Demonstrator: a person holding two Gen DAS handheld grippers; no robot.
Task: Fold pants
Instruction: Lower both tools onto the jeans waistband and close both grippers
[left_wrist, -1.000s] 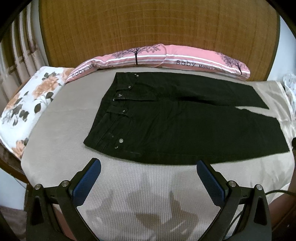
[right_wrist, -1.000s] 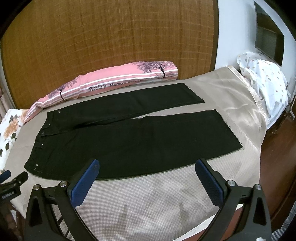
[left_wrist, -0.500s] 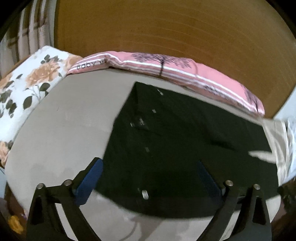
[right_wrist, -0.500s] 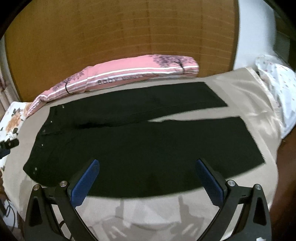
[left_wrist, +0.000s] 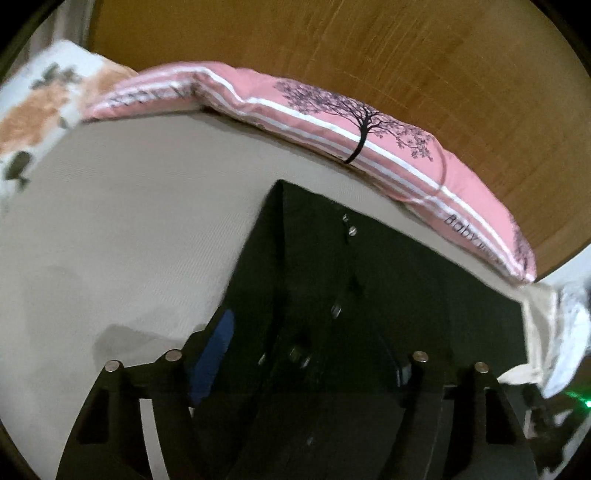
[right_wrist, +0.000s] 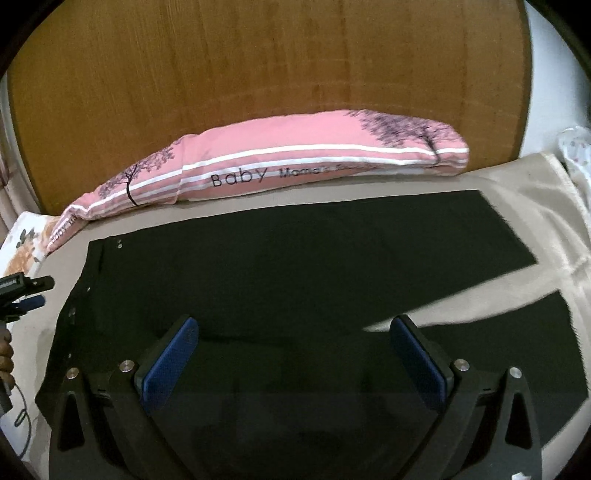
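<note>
Black pants (right_wrist: 295, 266) lie flat on the beige bed cover (right_wrist: 546, 192), waistband to the left, two legs spread to the right. In the left wrist view the pants' (left_wrist: 369, 295) waistband corner with metal buttons fills the lower middle. My left gripper (left_wrist: 310, 343) is open, low over the waistband edge, its left blue pad (left_wrist: 214, 354) at the pants' left edge. My right gripper (right_wrist: 295, 354) is open, low over the near leg, both blue pads wide apart. The left gripper also shows at the left edge of the right wrist view (right_wrist: 22, 295).
A long pink striped pillow (right_wrist: 295, 162) lies along the wooden headboard (right_wrist: 258, 66) behind the pants. A floral pillow (left_wrist: 40, 96) sits at the left. White patterned fabric (right_wrist: 576, 147) lies at the bed's right end.
Both grippers have moved forward and down toward the pants. The left one has swung over the waistband corner. The right one now hovers over the near leg. Both stay open.
</note>
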